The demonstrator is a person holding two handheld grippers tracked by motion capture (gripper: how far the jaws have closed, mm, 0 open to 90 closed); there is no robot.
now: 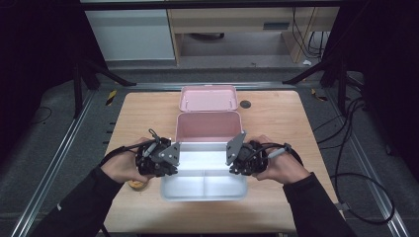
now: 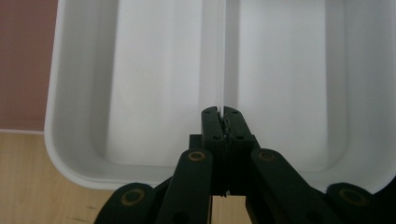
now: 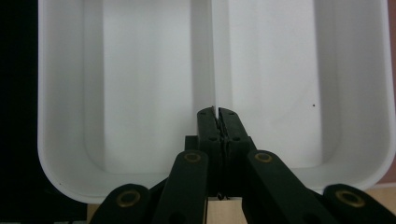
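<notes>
At lower centre, the left gripper (image 1: 174, 159) and right gripper (image 1: 231, 159) each clamped the white tray's (image 1: 203, 191) middle divider (image 2: 219, 56), jaws nearly closed.

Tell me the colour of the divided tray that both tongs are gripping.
White tray, clearest in the left gripper view.

Beside the left gripper (image 1: 174, 160), a small round yellowish object (image 1: 137, 185) sits half hidden under the hand; what it is cannot be told. Both grippers cover the white tray's (image 1: 205, 190) end walls.
</notes>
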